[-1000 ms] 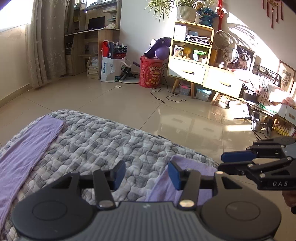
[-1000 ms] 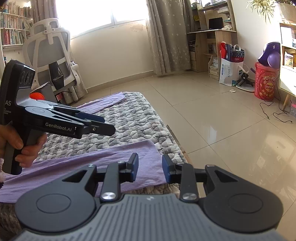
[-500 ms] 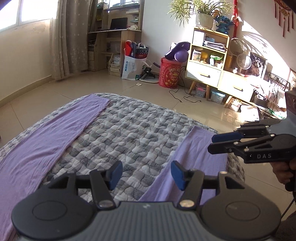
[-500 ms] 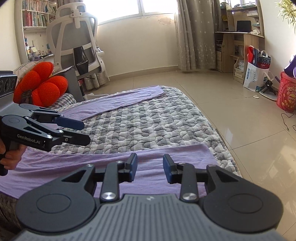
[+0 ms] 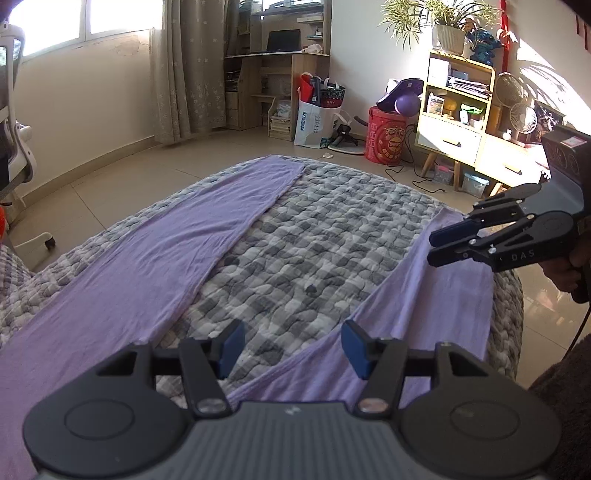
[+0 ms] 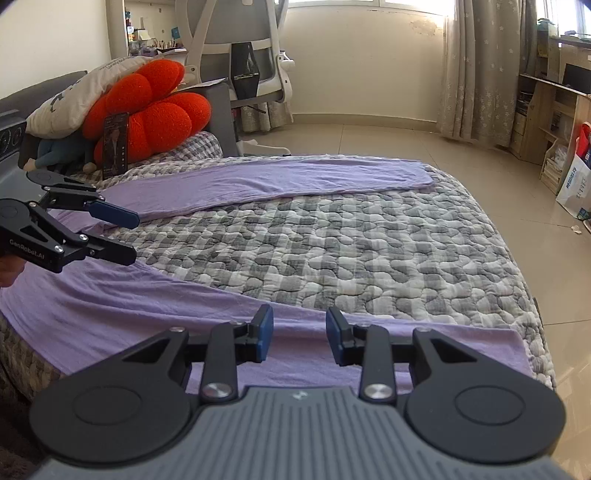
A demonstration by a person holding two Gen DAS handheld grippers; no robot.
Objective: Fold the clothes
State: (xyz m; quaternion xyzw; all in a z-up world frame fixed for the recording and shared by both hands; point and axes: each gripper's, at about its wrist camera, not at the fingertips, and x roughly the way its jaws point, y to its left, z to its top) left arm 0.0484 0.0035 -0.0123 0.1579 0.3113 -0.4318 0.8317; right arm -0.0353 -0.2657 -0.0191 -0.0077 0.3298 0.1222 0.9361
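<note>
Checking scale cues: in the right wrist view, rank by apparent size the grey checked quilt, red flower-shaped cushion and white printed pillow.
1. Grey checked quilt
2. Red flower-shaped cushion
3. White printed pillow, partly hidden, so unsure

Both wrist cameras look down over the quilted bed (image 5: 332, 251) from its near edge, sharing the purple garment (image 6: 288, 181).

I am in a sunlit room with a glossy beige tiled floor (image 5: 155, 173). Patterned curtains (image 5: 184, 70) hang beside a bright window (image 5: 74, 22). A wooden desk (image 5: 280, 74) stands against the far wall, a pale wooden shelf unit (image 5: 458, 110) on its right, and a white office chair (image 6: 240, 48) behind the bed.
</note>
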